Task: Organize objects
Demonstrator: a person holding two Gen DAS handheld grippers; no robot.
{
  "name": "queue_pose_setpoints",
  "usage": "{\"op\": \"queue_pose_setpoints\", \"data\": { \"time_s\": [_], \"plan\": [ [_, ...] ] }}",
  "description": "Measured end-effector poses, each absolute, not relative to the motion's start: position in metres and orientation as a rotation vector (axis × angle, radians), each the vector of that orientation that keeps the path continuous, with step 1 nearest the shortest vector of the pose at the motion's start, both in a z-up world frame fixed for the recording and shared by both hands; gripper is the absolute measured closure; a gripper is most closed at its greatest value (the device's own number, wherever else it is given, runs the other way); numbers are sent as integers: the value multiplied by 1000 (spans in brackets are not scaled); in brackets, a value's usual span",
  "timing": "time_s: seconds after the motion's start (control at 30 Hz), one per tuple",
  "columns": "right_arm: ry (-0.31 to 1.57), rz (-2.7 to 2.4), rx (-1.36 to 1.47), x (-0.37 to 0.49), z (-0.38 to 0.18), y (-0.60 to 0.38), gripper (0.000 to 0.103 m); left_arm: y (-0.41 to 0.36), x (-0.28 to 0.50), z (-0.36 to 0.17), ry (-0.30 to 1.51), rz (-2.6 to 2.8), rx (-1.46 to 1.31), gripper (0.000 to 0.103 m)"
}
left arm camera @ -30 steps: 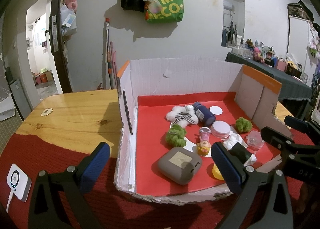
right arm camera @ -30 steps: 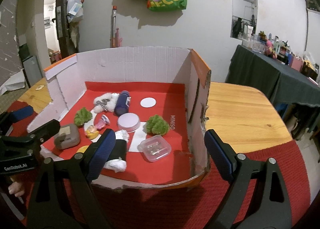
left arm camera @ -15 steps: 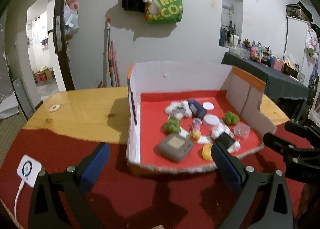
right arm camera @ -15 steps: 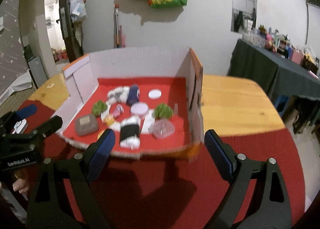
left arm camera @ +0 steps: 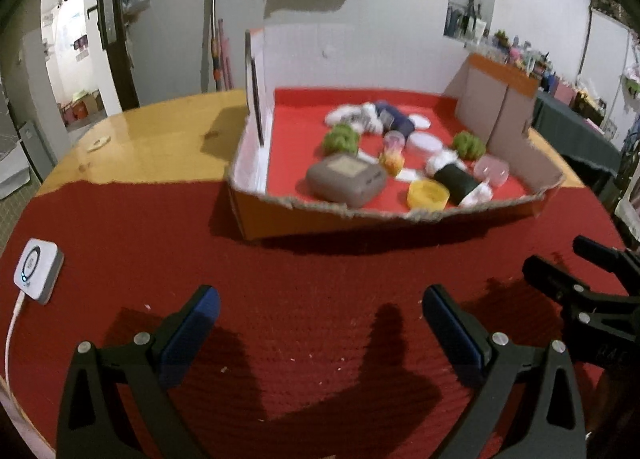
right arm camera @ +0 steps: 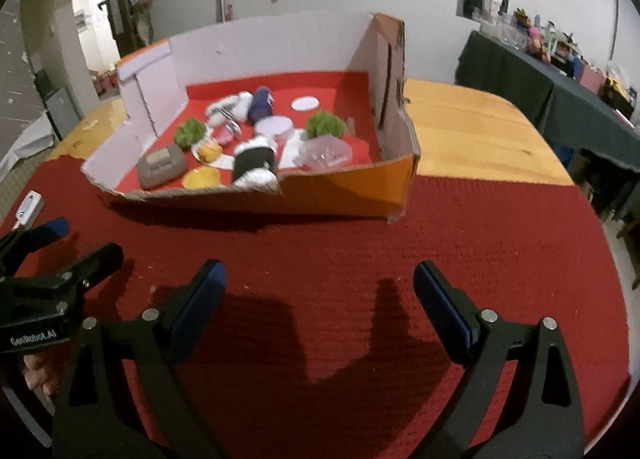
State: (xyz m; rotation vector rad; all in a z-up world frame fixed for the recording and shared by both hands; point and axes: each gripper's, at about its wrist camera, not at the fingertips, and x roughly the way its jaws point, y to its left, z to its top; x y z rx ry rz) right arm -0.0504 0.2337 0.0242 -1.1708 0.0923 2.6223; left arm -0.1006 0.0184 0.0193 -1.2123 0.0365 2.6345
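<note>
Both of your tools are spread wide and hold nothing: the left tool (left arm camera: 320,319) and the right tool (right arm camera: 320,291) hover over the red cloth (right arm camera: 340,243) on the tabletop (right arm camera: 472,131). Beyond them sits the cut-down cardboard box (right arm camera: 344,189), where a grey pouch (left arm camera: 346,179), yellow lid (left arm camera: 428,193), black-and-white sock roll (left arm camera: 456,177) and green pompoms (left arm camera: 340,139) lie.

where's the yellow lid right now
The yellow lid lies in the cardboard box by its torn front edge, between the grey case and the black-and-white roll.
</note>
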Motion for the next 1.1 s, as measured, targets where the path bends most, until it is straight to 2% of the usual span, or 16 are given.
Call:
{"op": "queue_pose_setpoints", "data": {
  "time_s": [0.4,0.63,1.1],
  "plan": [
    [90,2506,-1263,-61,7,239,6,19,-107,6,29,2633,-1297,0],
    [98,2490,-1274,-62,6,242,0,20,-109,8,34,2637,-1302,0],
    [101,2490,-1276,-62,6,241,0,19,-108,8,27,2637,-1301,0]
  ]
}}
